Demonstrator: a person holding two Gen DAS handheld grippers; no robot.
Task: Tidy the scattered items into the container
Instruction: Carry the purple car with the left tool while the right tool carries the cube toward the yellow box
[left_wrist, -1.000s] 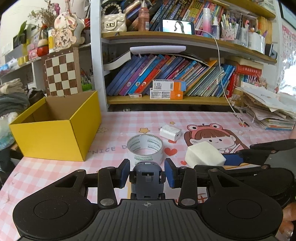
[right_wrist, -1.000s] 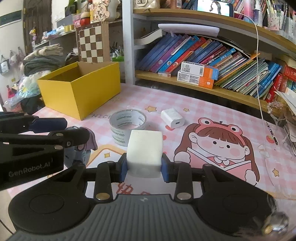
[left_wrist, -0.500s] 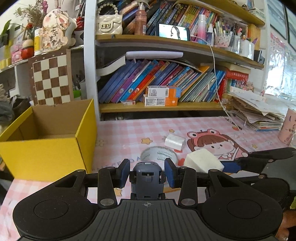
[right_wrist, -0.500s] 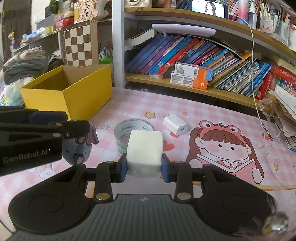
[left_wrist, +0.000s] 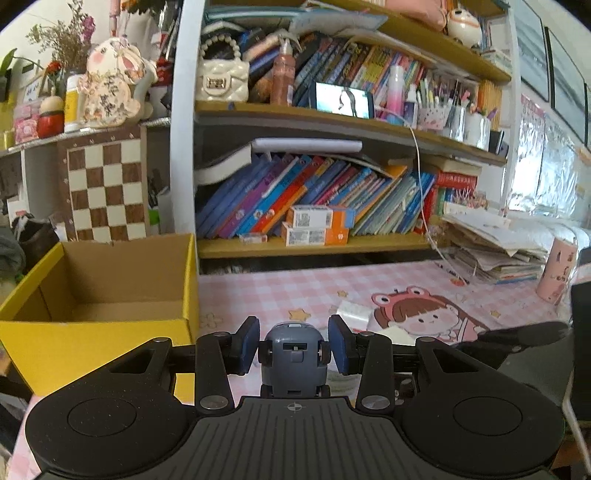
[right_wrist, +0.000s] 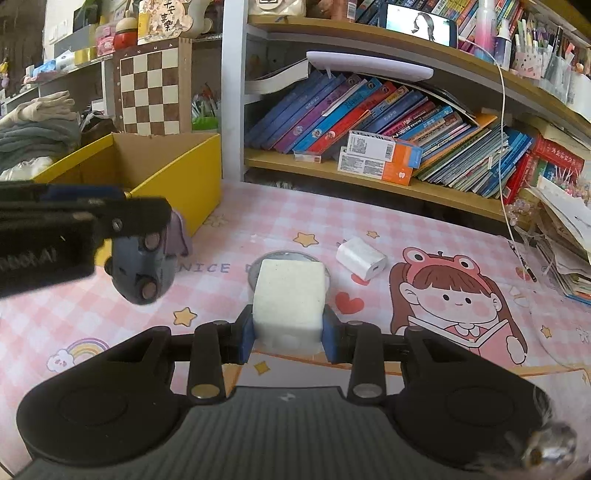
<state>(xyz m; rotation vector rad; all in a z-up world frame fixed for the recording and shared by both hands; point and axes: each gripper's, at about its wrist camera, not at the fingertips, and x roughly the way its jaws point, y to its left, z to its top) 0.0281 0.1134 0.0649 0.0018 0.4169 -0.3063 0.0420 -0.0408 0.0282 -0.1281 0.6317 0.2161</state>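
Observation:
My left gripper (left_wrist: 293, 349) is shut on a small grey-blue toy car (left_wrist: 293, 356), held off the table; in the right wrist view the same toy car (right_wrist: 140, 266) hangs just right of the yellow box. The yellow cardboard box (left_wrist: 99, 343) stands open at the left, brown inside, with nothing seen in it. My right gripper (right_wrist: 289, 334) is shut on a white foam block (right_wrist: 289, 295), above the pink mat. A roll of clear tape (right_wrist: 255, 266) lies mostly hidden behind the block. A white charger plug (right_wrist: 361, 257) lies on the mat to the right of it.
A bookshelf (left_wrist: 314, 245) full of leaning books runs along the back of the table. A chessboard (left_wrist: 105, 192) stands behind the box. Stacked papers (left_wrist: 495, 247) and a pink cup (left_wrist: 557, 275) sit at the right. A pink checked mat (right_wrist: 424, 236) covers the table.
Both grippers have moved left toward the yellow box with their loads still held. The box now looks closer and larger, and the tape roll has slipped behind the gripper and block.

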